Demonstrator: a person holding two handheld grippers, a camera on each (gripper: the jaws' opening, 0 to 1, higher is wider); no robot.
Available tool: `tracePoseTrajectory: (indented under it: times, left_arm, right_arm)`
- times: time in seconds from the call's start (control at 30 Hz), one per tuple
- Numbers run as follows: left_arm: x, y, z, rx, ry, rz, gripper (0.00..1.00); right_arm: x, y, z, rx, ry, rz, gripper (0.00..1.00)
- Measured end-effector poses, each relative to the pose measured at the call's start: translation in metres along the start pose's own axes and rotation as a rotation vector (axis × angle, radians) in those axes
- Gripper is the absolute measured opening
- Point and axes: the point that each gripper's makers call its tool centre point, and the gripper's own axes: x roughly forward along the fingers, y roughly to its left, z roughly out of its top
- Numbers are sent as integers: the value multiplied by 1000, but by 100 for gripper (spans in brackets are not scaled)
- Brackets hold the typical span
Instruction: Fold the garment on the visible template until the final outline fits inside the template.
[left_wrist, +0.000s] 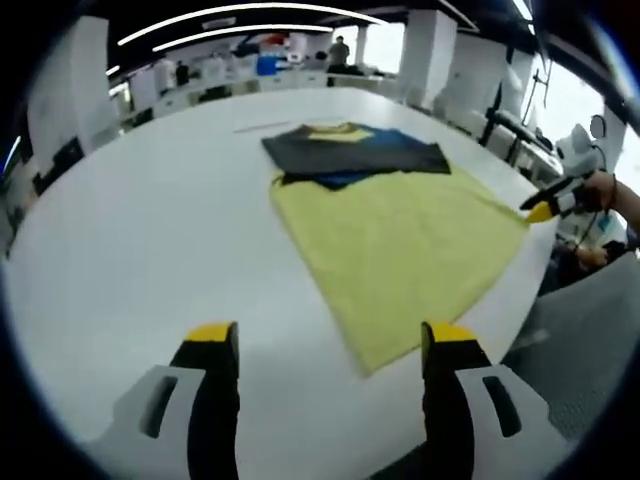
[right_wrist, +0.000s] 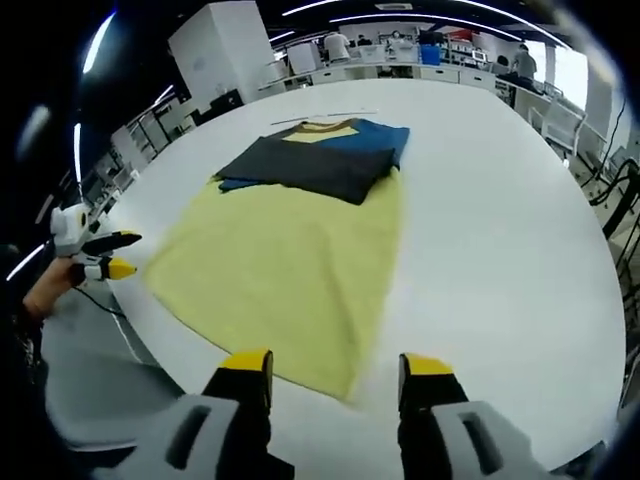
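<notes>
Looking along our left tongs (left_wrist: 328, 345), we see their jaws spread wide and empty above the white worktop (left_wrist: 150, 220). Our right tongs (right_wrist: 336, 372) stand just as wide, gripping nothing. Between them lies the garment (left_wrist: 395, 240), a yellow sheet of cloth spread flat, with a dark grey and blue folded part (left_wrist: 352, 150) lying across its far end. In the left gripper view the right tongs hover at the garment's corner by the worktop's edge; in the right gripper view the left tongs sit off the worktop's rim, near the garment's opposite corner.
</notes>
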Motion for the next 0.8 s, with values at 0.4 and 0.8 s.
tracePoseTrajectory:
  times: [0.4, 0.8]
  left_arm:
    - [1, -8, -16, -108, 55, -24, 30]
    - [6, -17, -21, -163, 77, -68, 15]
  right_arm:
    - [3, -3, -14, 9, 33, -10, 23]
    - [7, 0, -15, 22, 17, -1, 13]
